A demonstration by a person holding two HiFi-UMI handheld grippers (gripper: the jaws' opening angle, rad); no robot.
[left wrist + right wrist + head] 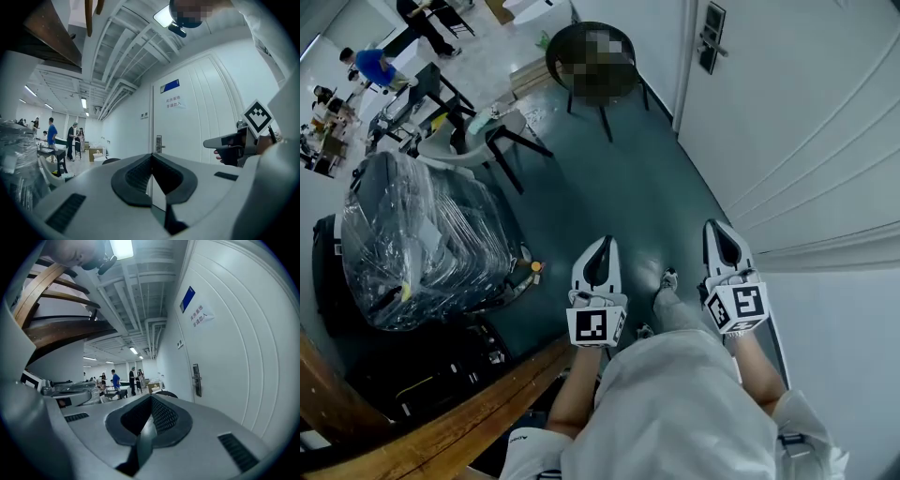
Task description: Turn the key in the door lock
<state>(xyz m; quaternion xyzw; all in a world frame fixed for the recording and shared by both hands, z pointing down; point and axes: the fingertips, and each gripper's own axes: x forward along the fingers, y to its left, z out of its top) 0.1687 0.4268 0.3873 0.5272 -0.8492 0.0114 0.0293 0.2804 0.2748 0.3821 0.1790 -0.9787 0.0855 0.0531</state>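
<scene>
I am holding my left gripper [602,242] and my right gripper [719,227] out ahead of me over the dark floor [609,187]. Both are clenched, jaws meeting tip to tip with nothing between them. The white door [806,122] is running along my right side, and its bottom edge is passing just beside the right gripper. The door lock [711,37] is sitting near the door's far edge, beside the door frame [684,66] and well ahead of both grippers. Open floor is stretching between the door and the plastic-wrapped bundle [422,244] on my left. Ahead, a round black chair [558,56] is standing near the frame, with a grey chair [473,141] further left. A wooden rail [469,417] is crossing close beside my left arm.
</scene>
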